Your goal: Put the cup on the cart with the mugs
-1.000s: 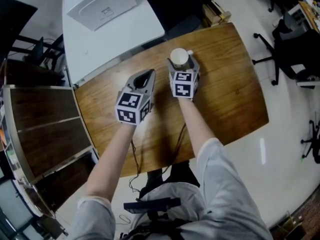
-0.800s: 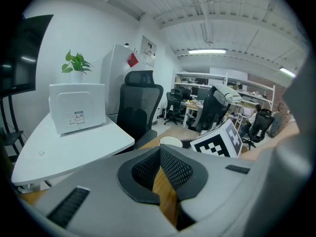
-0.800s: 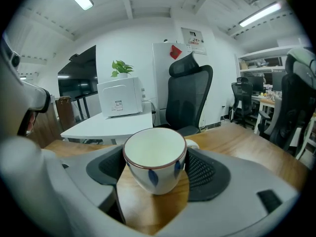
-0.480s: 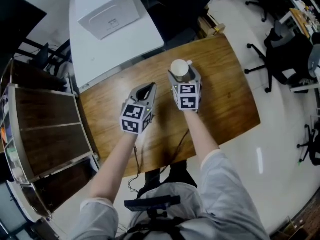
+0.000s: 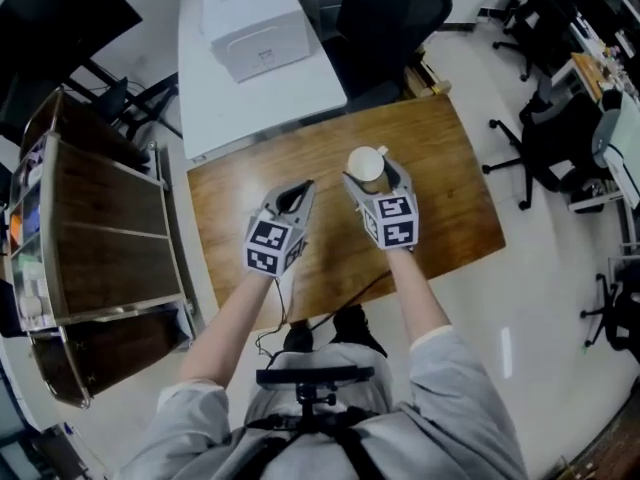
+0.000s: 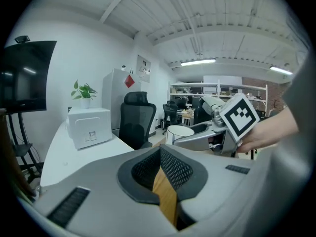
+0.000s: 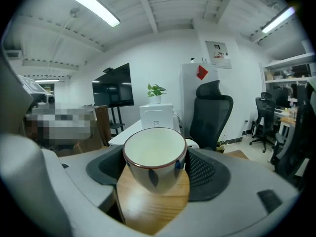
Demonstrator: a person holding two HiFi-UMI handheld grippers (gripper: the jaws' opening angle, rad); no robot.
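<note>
A white cup (image 5: 366, 162) with a dark rim and blue leaf marks sits between the jaws of my right gripper (image 5: 371, 176), which is shut on it over the wooden table (image 5: 450, 198). In the right gripper view the cup (image 7: 154, 163) fills the gap, with a pad against each side. My left gripper (image 5: 303, 187) hovers beside it to the left, shut with nothing held; its view shows only a thin slit with wood behind. The cart (image 5: 100, 228), metal-framed with brown shelves, stands left of the table. I cannot make out mugs on it.
A white table (image 5: 210, 98) behind the wooden one carries a white box (image 5: 255, 33) and a plant. A black office chair (image 5: 385, 8) stands at the far side, and more chairs (image 5: 555, 138) are on the right. A cable (image 5: 330, 313) hangs off the near edge.
The head view has swung, so the table and cart sit differently in the picture. Both grippers keep their stance over the table, and the cup stays in the right jaws.
</note>
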